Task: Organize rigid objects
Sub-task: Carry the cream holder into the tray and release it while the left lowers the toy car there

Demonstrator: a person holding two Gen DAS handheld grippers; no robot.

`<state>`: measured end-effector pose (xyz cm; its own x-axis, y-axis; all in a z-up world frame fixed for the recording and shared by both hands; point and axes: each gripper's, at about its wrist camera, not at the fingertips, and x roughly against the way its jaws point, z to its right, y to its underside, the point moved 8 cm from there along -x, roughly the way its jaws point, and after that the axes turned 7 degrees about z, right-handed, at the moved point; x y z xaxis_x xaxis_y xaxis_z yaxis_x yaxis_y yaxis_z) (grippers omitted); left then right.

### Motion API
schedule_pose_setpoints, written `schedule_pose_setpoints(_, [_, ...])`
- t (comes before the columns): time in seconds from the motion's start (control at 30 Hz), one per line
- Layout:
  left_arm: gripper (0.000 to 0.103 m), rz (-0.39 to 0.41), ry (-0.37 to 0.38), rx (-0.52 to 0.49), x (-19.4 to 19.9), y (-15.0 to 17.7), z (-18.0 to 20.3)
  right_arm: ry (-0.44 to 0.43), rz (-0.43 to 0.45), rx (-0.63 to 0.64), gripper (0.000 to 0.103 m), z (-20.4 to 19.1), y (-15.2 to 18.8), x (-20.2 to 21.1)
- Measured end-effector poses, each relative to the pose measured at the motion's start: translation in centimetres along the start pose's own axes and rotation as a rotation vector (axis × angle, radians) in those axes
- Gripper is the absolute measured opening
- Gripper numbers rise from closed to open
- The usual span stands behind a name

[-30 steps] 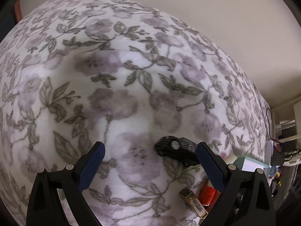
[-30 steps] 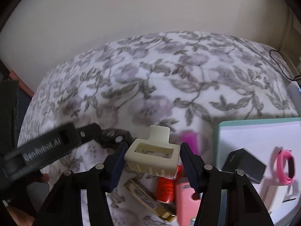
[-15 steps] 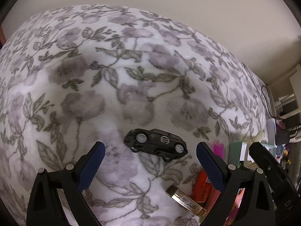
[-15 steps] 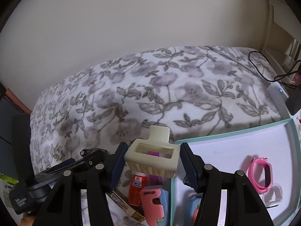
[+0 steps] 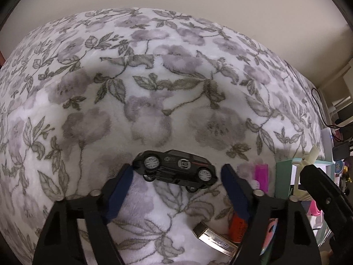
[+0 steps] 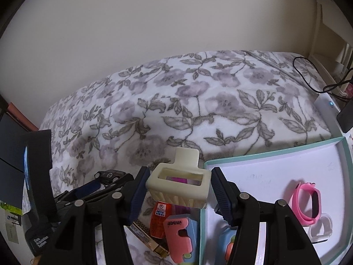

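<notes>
Left wrist view: your left tool [image 5: 176, 176] has just been closing around the toy car [image 5: 175, 169] on the bed, not yet gripping. Your right tool [image 6: 177, 187] clamps the cream clip [image 6: 178, 188] beside the tray [image 6: 264, 154], which already holds the pink band [image 6: 306, 203]; several items remain outside it.

A floral blanket [image 5: 154, 101] in white, grey and mauve covers the bed and fills most of both views. Behind it rises a plain cream wall [image 6: 154, 26]. At the right edge a black cable [image 6: 308, 77] loops over the blanket toward a white device [image 6: 328, 108] with a small blue light. Pale shelving [image 6: 331, 35] stands in the corner beyond. At the far left, a reddish strip [image 6: 19, 116] runs beside the bed.
</notes>
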<state>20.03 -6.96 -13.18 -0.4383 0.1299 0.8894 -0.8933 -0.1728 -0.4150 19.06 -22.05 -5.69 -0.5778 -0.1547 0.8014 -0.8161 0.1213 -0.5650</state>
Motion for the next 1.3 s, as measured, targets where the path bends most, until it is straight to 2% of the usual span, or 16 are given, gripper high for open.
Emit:
schedule_pose_setpoints(0.37, [0.076, 0.061, 0.023, 0.008, 2.2, -1.2, 0.5, -0.008, 0.009, -0.007, 0.060, 0.1, -0.2, 1.0])
schedule_pose_setpoints(0.6, [0.076, 0.169, 0.049, -0.004, 7.2, -3.1, 1.9, -0.005, 0.059, -0.015, 0.060, 1.2, -0.8, 4.2])
schedule_pose_setpoints(0.8, [0.077, 0.213, 0.106, -0.010, 10.6, -2.7, 3.9, 0.037, 0.047, -0.061, 0.060, 4.0, 0.2, 5.7])
schedule_pose_setpoints(0.97, [0.077, 0.196, 0.128, -0.049, 11.3, -0.9, 6.3, 0.125, 0.036, -0.076, 0.060, 7.0, 1.1, 7.2])
schedule_pose_setpoints(1.13, [0.077, 0.181, 0.122, -0.143, 11.3, 0.7, 9.8, 0.184, 0.019, -0.105, 0.060, 10.4, 2.1, 8.4])
schedule_pose_setpoints(1.3, [0.077, 0.129, 0.168, -0.194, 10.5, 2.8, 13.3, 0.235, 0.009, -0.105, 0.060, 12.8, 2.4, 8.5])
